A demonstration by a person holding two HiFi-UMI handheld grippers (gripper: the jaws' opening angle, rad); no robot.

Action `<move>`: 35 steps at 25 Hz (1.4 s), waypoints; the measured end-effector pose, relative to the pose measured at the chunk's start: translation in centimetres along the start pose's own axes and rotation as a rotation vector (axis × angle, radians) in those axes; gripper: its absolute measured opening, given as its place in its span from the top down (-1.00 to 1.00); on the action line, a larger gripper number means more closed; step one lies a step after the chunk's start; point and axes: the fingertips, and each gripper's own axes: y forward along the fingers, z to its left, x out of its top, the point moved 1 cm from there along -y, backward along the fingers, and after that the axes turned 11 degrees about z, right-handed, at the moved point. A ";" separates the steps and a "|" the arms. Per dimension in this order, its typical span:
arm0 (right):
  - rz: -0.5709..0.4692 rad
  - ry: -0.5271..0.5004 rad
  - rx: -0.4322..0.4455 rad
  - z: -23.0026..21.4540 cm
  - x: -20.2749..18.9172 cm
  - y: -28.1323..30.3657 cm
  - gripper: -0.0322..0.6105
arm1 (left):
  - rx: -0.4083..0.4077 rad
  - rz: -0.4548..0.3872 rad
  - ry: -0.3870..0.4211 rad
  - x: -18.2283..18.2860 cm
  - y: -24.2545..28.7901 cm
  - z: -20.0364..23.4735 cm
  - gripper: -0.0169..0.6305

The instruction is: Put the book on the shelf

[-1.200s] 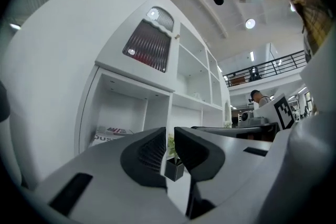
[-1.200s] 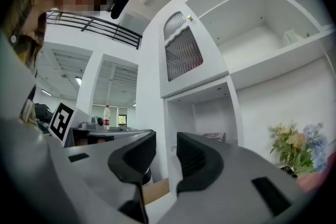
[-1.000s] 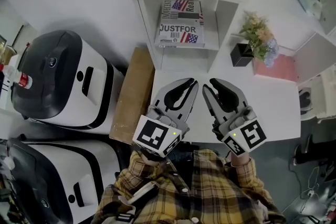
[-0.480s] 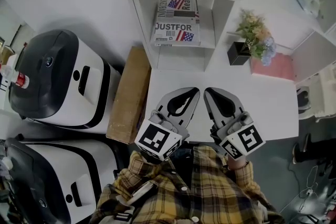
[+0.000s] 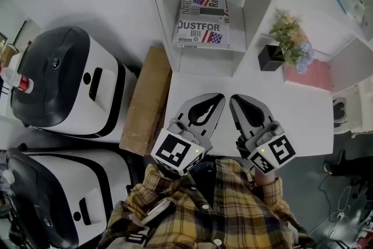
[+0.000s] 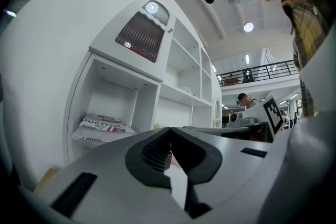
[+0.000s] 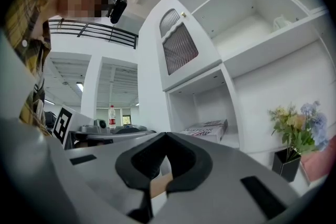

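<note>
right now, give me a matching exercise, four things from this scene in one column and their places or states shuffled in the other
1 book
2 flower pot
3 left hand-held gripper
4 brown box

a shut and empty, over the white table
b lying flat inside the shelf
c left of the white table, beside the shelf
d standing right of the shelf

Pairs: 1-b, 2-d, 3-a, 4-c

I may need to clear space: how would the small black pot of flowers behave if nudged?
The black pot looks small under a wide bouquet, so it is probably top-heavy and apt to tip. It stands on the smooth white table, so a low push would likely slide it.
</note>
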 end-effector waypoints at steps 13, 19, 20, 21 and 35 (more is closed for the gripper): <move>0.014 0.015 0.024 0.7 -0.2 1.3 0.85 | 0.011 -0.002 -0.017 -0.1 -0.9 1.6 0.89; 0.012 0.020 0.010 0.9 0.0 1.6 0.84 | 0.009 -0.002 -0.019 0.0 -1.2 2.3 0.89; 0.014 0.022 0.005 0.9 0.0 1.7 0.85 | 0.007 -0.002 -0.019 0.0 -1.2 2.3 0.89; 0.018 0.022 0.001 0.9 -0.1 1.7 0.85 | 0.004 -0.001 -0.019 0.0 -1.2 2.4 0.88; 0.052 0.021 -0.016 1.1 -0.9 2.0 0.85 | -0.012 0.005 -0.025 -0.4 -1.3 2.7 0.89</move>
